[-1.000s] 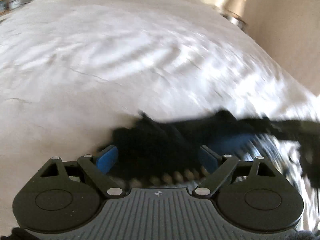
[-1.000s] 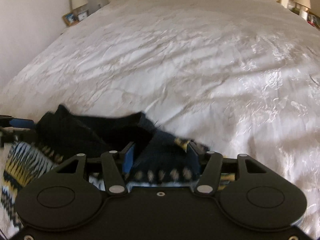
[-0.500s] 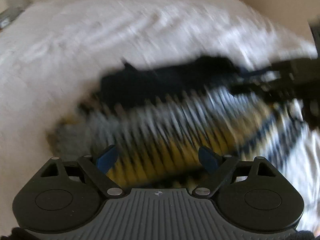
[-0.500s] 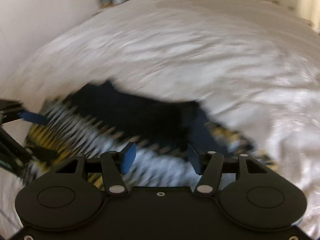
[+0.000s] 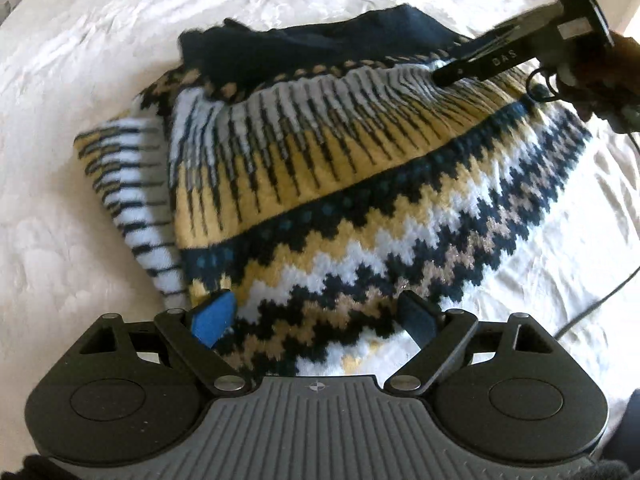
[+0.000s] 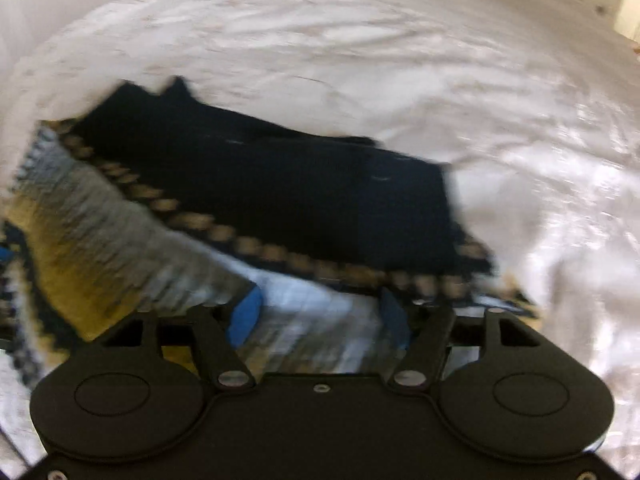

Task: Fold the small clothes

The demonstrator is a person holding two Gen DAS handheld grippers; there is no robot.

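A patterned knit sweater (image 5: 360,184) lies on the white bedspread (image 5: 72,80), filling the middle of the left wrist view, already doubled over on itself. The yellow, grey and white striped panel sits on top of the zigzag band, and the dark navy part (image 6: 280,200) forms the far edge. A striped sleeve end (image 5: 132,200) pokes out at the left of the frame, most likely tucked in so the bundle ends up compact.

The left gripper (image 5: 320,316) hangs over the near zigzag hem with its tongs wide apart and nothing pinched; I'd say it is there to take that hem for the next fold. The right gripper (image 6: 320,312), seen at the upper right of the left wrist view, is down at the striped panel near the navy border. Its tongs are opening, with knit showing between them, so it looks like it is letting the folded-over layer go. That view is blurred.

The sweater's long axis runs from the left of the frame towards the upper right, with the navy edge pointing away up the bed.
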